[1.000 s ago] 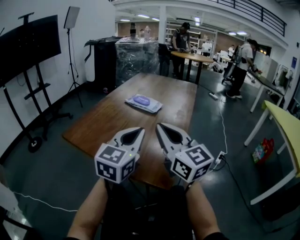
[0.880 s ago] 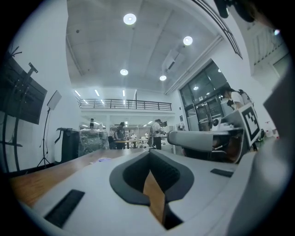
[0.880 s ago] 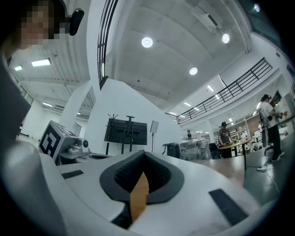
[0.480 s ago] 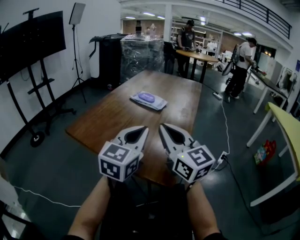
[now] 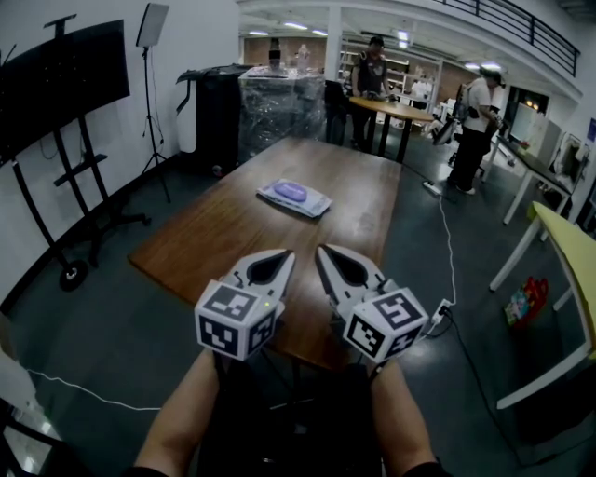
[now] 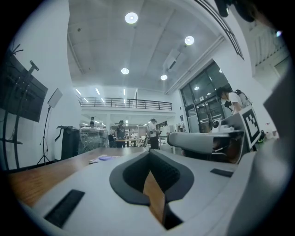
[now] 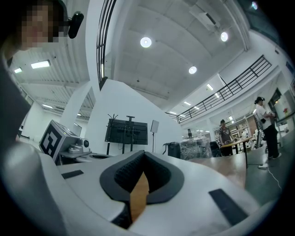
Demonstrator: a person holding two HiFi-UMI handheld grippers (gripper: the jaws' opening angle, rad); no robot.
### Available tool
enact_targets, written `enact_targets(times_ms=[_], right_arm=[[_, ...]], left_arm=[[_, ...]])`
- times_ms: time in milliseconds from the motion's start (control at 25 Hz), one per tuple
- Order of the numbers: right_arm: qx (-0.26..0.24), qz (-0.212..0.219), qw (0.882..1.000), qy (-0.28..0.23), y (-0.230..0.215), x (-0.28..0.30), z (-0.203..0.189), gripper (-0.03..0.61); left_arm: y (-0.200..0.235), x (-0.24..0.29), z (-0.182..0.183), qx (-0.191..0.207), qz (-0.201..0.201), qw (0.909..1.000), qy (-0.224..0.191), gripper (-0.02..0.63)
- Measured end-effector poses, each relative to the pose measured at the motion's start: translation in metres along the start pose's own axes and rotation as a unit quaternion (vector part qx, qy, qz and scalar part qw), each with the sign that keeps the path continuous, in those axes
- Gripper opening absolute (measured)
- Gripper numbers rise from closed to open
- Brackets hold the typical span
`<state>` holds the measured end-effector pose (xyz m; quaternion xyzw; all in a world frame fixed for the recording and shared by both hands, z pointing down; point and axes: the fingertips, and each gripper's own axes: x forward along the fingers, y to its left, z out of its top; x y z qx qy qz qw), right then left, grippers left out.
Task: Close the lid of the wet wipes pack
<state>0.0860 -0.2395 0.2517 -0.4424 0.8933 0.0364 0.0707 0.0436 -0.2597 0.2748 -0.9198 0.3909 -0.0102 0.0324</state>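
The worktop [image 5: 233, 233] is brown wood, smooth with a faint sheen. The wipes pack [image 5: 311, 203] looks like soft, shiny plastic film, its lid [image 5: 290, 192] smooth purple plastic. Left tongs [image 5: 282, 256] and right tongs [image 5: 321, 252] are matt pale-grey plastic, lined with ribbed black pads [image 6: 163, 173]. The floor [image 5: 102, 326] is dark, slightly glossy

**A:** What kind of place is this, please?

**B:** A large open lab or workshop hall, not a home. At ten o'clock a big dark screen [image 5: 60, 84] stands on a wheeled frame, and a studio light [image 5: 154, 25] on a tripod is beside it.

**A:** And farther away?

**B:** At twelve o'clock there is a bulky load wrapped in clear film [image 5: 279, 107]. At one o'clock a person [image 5: 372, 67] stands at a high round table [image 5: 396, 109], under a railed gallery [image 5: 521, 28]. A white cable [image 5: 443, 233] lies on the dark floor [image 5: 121, 345].
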Motion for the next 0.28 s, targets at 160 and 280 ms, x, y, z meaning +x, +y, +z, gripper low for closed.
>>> enact_targets(times_ms=[160, 280], right_arm=[[-0.001, 0.0, 1.0, -0.001, -0.0004, 0.001, 0.0002, 0.008], [-0.002, 0.001, 1.0, 0.0, -0.0007, 0.0036, -0.0008, 0.008]], left_arm=[[0.0004, 0.0009, -0.001, 0.0, -0.001, 1.0, 0.001, 0.006], [0.003, 0.0025, -0.0033, -0.001, -0.001, 1.0, 0.002, 0.006]])
